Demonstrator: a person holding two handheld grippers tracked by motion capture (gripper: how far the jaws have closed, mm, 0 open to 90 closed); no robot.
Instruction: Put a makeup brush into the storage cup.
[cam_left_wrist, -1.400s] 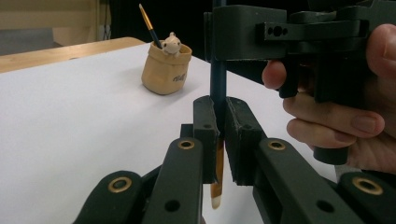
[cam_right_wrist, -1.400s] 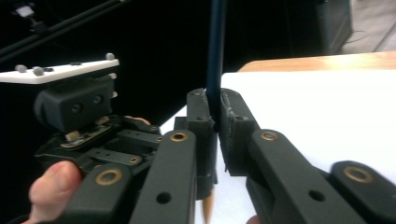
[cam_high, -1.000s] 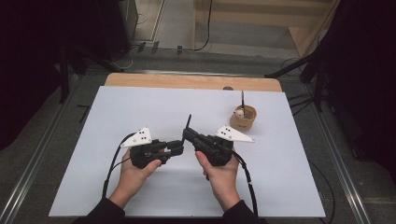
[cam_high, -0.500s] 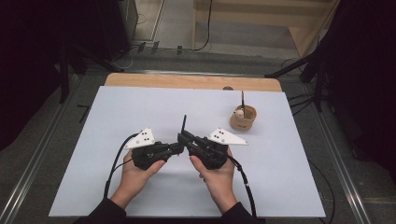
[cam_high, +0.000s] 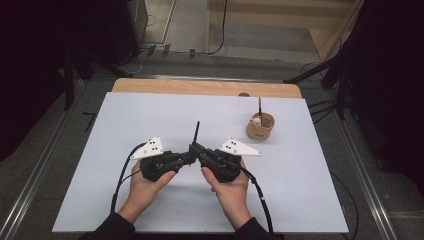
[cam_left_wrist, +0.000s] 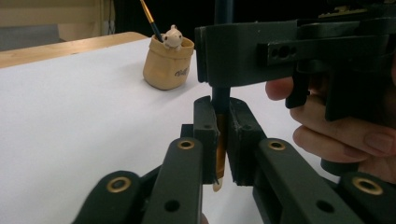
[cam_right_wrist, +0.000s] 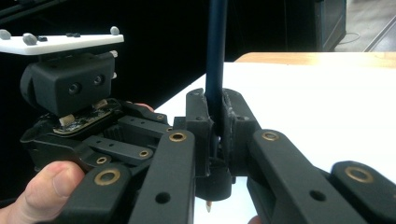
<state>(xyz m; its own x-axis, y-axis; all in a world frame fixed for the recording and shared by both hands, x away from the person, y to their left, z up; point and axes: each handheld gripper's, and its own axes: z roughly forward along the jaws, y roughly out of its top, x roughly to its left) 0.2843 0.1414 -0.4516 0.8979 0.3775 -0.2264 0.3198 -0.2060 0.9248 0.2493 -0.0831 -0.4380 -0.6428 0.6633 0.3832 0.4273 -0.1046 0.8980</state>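
Dark-handled brush (cam_high: 196, 133) is pinched upright by left gripper (cam_high: 188, 156) and right gripper (cam_high: 195, 148); release one before lifting.

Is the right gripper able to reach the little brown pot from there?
Probably yes: bare white table lies between the right gripper and the pot. But both grippers' jaws are shut on a paintbrush.

Brush (cam_left_wrist: 219, 135) handle glossy; gripper (cam_right_wrist: 217, 135) matt black plastic; table (cam_high: 150, 120) smooth white; cup (cam_high: 260, 127) glazed ceramic.
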